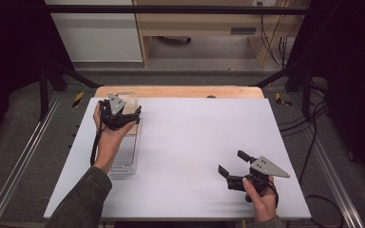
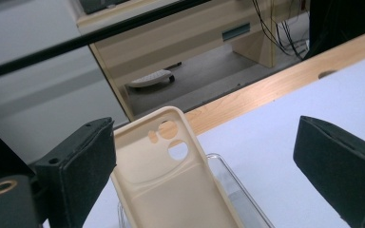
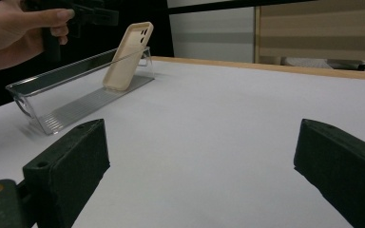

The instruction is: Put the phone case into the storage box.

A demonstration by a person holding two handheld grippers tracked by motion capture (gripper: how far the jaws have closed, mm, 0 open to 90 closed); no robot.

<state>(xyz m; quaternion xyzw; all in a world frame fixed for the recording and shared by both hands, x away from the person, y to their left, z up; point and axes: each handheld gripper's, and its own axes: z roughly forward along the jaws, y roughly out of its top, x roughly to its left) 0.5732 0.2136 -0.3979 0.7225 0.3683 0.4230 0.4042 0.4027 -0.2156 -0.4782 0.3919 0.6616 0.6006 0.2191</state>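
The right gripper (image 1: 232,164) hovers low over the near right of the table (image 1: 195,142), its jaws spread wide with nothing between them. The left gripper (image 2: 204,161) is held above the far left of the table, jaws wide too, framing the top of a beige phone case (image 2: 164,175) without touching it, as far as the view shows. The case stands tilted inside a clear tray (image 3: 62,95), its foot on the tray floor and its upper end, with the camera holes, leaning on the tray's far end. The tray lies along the table's left edge, under the left hand (image 1: 110,137).
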